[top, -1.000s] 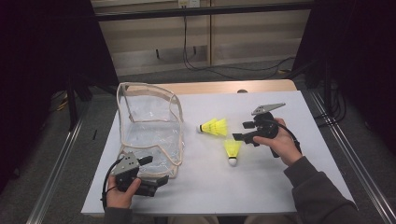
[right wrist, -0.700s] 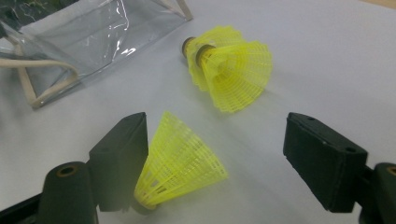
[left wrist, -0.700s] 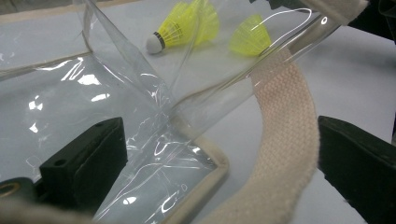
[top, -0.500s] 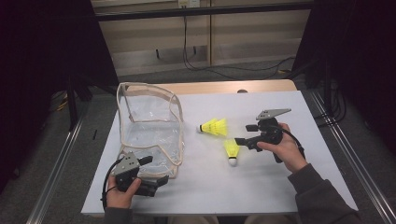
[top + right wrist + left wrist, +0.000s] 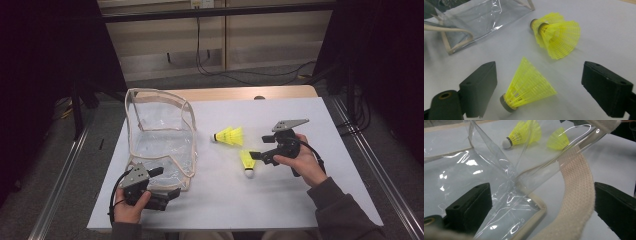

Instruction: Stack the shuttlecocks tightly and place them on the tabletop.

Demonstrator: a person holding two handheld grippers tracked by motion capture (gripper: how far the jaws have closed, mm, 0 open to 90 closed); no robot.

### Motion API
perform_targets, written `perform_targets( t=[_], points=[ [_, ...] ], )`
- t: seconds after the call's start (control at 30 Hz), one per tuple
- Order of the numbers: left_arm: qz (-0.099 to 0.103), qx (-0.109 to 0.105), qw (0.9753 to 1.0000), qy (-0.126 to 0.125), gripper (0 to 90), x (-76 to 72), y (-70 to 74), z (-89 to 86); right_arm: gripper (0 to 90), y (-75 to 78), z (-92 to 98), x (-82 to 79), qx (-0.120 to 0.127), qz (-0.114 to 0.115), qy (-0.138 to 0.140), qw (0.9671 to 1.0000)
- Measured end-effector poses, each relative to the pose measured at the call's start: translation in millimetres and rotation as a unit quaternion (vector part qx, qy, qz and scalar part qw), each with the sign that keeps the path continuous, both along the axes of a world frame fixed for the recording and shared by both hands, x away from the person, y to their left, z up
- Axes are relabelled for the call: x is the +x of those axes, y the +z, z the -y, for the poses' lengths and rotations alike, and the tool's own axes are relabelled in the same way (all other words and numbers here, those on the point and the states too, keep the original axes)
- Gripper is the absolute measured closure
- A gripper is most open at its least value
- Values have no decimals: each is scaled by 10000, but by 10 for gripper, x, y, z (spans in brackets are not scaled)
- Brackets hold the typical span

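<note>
A clear plastic bag (image 5: 161, 135) with beige trim lies open on the left of the white table (image 5: 280, 210). In the left gripper view, the bag's near corner (image 5: 506, 182) and its woven beige strap (image 5: 577, 195) lie between the wide-apart jaws of my open left gripper (image 5: 541, 212). From above, that left gripper (image 5: 167, 182) is at the bag's front edge. Two yellow shuttlecocks lie right of the bag. The near shuttlecock (image 5: 247, 163) (image 5: 529, 86) lies between the jaws of my open right gripper (image 5: 256, 158) (image 5: 544, 92), untouched. The far shuttlecock (image 5: 229, 136) (image 5: 557, 35) lies beyond it.
Metal rails run along both sides of the table, with dark floor outside them. A wooden strip (image 5: 235, 93) borders the table's far edge. Cables hang on the back wall (image 5: 210, 55). Bare white tabletop lies in front of and right of the shuttlecocks.
My right gripper has come down and a little nearer, so its jaws now flank the near shuttlecock. The left gripper and the bag have not moved.
</note>
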State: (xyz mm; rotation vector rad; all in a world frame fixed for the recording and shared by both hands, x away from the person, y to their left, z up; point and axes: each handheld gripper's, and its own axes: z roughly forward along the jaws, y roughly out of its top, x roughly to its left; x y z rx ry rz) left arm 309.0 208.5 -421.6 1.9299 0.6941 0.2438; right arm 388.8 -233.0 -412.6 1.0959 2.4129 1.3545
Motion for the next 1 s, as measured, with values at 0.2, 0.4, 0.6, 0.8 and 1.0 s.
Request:
perform_targets(
  t=[0.2, 0.4, 0.6, 0.8, 1.0],
  points=[
    [8, 9, 10000, 2, 35, 7, -4, 2, 132, -18, -88, -47, -29, -4, 290, 9996],
    [4, 11, 10000, 14, 35, 7, -4, 5, 195, -50, -123, -51, -77, 31, 394, 9992],
    [10, 25, 10000, 10, 35, 8, -3, 6, 277, -99, -151, -53, -138, 38, 506, 9986],
    [7, 26, 10000, 5, 35, 5, -2, 2, 296, -151, -168, -45, -229, -43, 518, 9984],
    [-3, 7, 10000, 15, 35, 3, -3, 3, 330, -166, -163, -44, -279, -23, 505, 9983]
  ],
)
